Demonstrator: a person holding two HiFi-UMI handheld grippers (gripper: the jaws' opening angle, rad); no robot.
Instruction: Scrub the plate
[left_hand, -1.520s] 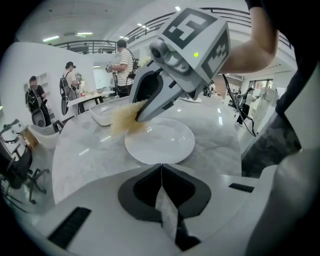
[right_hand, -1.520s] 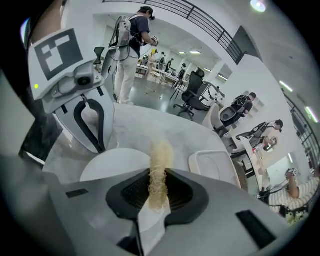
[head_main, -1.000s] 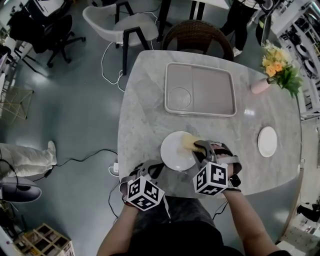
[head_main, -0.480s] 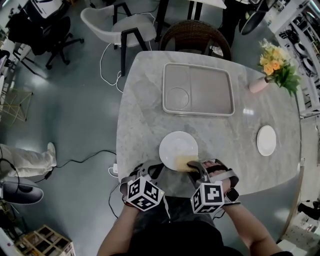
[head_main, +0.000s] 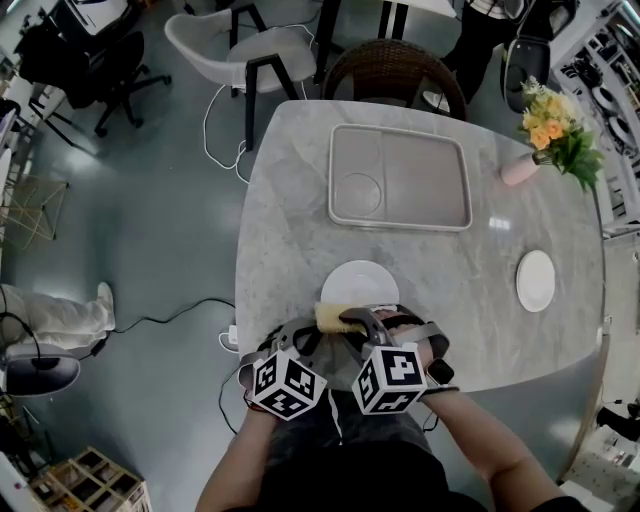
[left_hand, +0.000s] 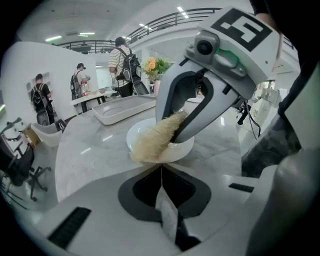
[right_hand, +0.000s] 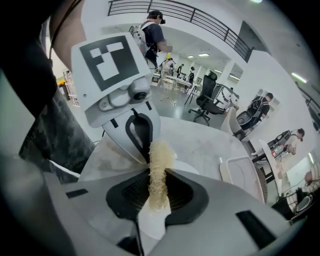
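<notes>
A white plate (head_main: 362, 279) lies near the front edge of the marble table (head_main: 285, 215). My left gripper (head_main: 308, 338) is shut on the plate's near rim; in the left gripper view its jaws meet (left_hand: 161, 169) right at the plate (left_hand: 184, 147). My right gripper (head_main: 346, 319) is shut on a pale yellow fibrous scrubber (head_main: 332, 317), which lies over the plate's near-left rim, just ahead of the left jaws. The scrubber (left_hand: 154, 141) hides that stretch of rim. In the right gripper view the scrubber (right_hand: 159, 162) sticks out between the jaws (right_hand: 159, 175) above the plate (right_hand: 185, 167).
A beige compartment tray (head_main: 466, 185) sits at the table's far middle. A small white plate (head_main: 535, 281) lies at the right, with a pink vase of flowers (head_main: 520, 171) behind it. A wicker chair (head_main: 395, 68) stands beyond the table. The table's front edge runs just under my grippers.
My right gripper has swept the scrubber from the plate's right side across to its near-left rim, close to the left gripper. The left gripper has stayed put.
</notes>
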